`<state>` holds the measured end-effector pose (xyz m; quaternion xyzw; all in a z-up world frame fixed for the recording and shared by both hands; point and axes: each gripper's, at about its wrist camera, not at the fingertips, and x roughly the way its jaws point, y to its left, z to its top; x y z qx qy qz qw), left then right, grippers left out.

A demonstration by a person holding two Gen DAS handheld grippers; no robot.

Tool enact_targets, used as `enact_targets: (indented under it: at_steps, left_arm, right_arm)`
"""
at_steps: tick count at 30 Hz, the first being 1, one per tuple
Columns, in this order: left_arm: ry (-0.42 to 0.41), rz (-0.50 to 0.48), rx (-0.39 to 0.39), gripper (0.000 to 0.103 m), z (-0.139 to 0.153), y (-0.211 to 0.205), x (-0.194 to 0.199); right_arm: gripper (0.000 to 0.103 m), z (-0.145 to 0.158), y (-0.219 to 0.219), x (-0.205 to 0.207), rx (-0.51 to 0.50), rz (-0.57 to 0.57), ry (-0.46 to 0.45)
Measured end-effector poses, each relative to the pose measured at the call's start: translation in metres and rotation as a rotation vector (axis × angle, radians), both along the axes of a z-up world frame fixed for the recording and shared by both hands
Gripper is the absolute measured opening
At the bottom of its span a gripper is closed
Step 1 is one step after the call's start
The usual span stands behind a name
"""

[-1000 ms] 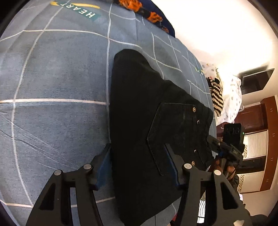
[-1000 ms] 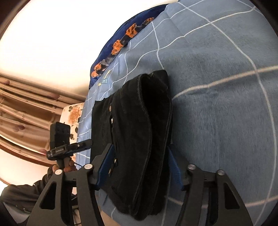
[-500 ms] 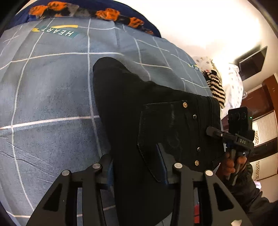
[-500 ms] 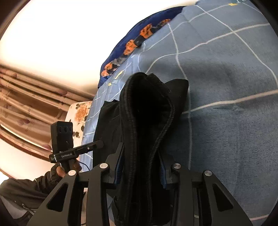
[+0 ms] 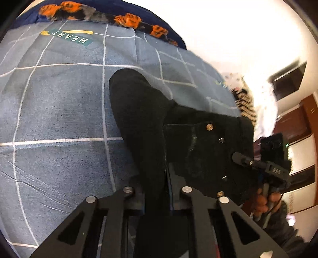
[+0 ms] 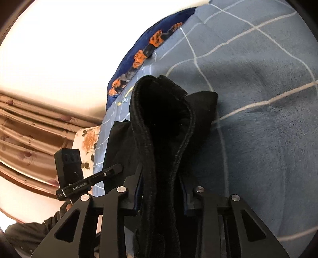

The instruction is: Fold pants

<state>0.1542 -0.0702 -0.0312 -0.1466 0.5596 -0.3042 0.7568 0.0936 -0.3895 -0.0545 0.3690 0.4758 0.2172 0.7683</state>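
Note:
Black pants (image 5: 139, 111) lie folded on a blue bedspread with a white grid (image 5: 55, 111). A back pocket with metal rivets (image 5: 210, 139) faces up. My left gripper (image 5: 157, 186) is shut on the near edge of the pants beside the pocket. In the right wrist view my right gripper (image 6: 161, 184) is shut on the thick folded bundle of the pants (image 6: 165, 123), whose hemmed edges stand up between the fingers. Each gripper shows in the other's view, the right one (image 5: 264, 164) at the far side of the pants, the left one (image 6: 87, 180) likewise.
A dark blue pillow with orange print (image 5: 111, 17) lies at the head of the bed. Striped and dotted clothes (image 5: 246, 105) lie past the bed's far edge. Brown curtains (image 6: 29, 129) and a floral cushion (image 6: 87, 139) are on the other side.
Both grippers went from open around the pants to shut on them. The pants' edges have bunched and lifted between the fingers.

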Motion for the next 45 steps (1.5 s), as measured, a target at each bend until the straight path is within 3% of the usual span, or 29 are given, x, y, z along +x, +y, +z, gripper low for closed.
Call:
enact_targets:
  at_steps: [8, 13, 18, 29, 45]
  left_arm:
    - [-0.11, -0.011, -0.019, 0.01, 0.043, 0.01, -0.014]
    - [-0.184, 0.021, -0.012, 0.01, 0.074, 0.046, -0.014]
    - [-0.234, 0.085, 0.043, 0.011, 0.094, 0.093, -0.002]
    - [-0.234, 0.222, 0.117, 0.011, 0.089, 0.183, 0.038]
    - [-0.193, 0.264, 0.128, 0.011, 0.066, 0.218, 0.094]
  right_arm:
    - [0.029, 0.047, 0.038, -0.001, -0.026, -0.005, -0.037]
    - [0.029, 0.073, 0.069, 0.011, -0.002, 0.021, -0.086]
    - [0.029, 0.087, 0.115, 0.046, 0.02, 0.08, -0.115]
    - [0.029, 0.073, 0.217, 0.132, 0.039, 0.208, -0.095]
    - [0.029, 0.039, 0.262, 0.2, 0.035, 0.251, -0.024]
